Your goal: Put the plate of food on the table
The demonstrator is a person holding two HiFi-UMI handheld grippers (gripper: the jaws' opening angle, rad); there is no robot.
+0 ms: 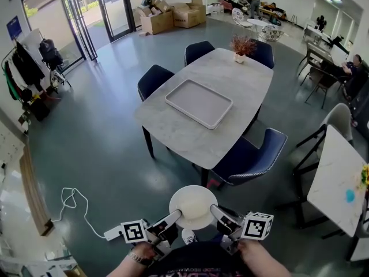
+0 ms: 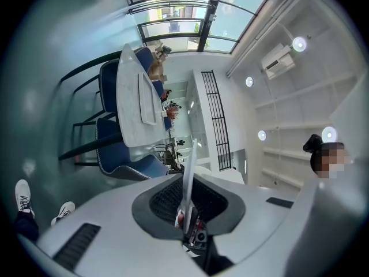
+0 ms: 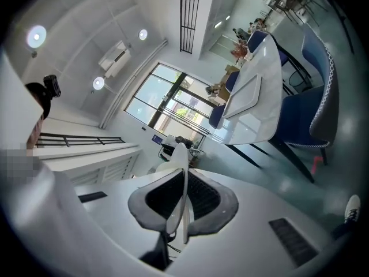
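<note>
A round white plate point(image 1: 194, 205) is held level in front of me, well short of the grey marble table point(image 1: 173, 133). My left gripper point(image 1: 178, 214) is shut on the plate's left rim, and my right gripper point(image 1: 213, 209) is shut on its right rim. In the left gripper view the plate point(image 2: 188, 178) shows edge-on between the jaws of the left gripper point(image 2: 185, 215). The right gripper view shows the plate point(image 3: 183, 180) edge-on too, clamped in the right gripper point(image 3: 180, 212). From the head view the plate's top looks bare; I see no food on it.
A grey rectangular tray point(image 1: 199, 103) lies on the table point(image 2: 128, 105), with a small potted plant point(image 1: 241, 45) at the far end. Blue chairs point(image 1: 253, 154) ring the table. A white cable point(image 1: 75, 203) trails on the floor at left. A second white table point(image 1: 340, 180) stands at right.
</note>
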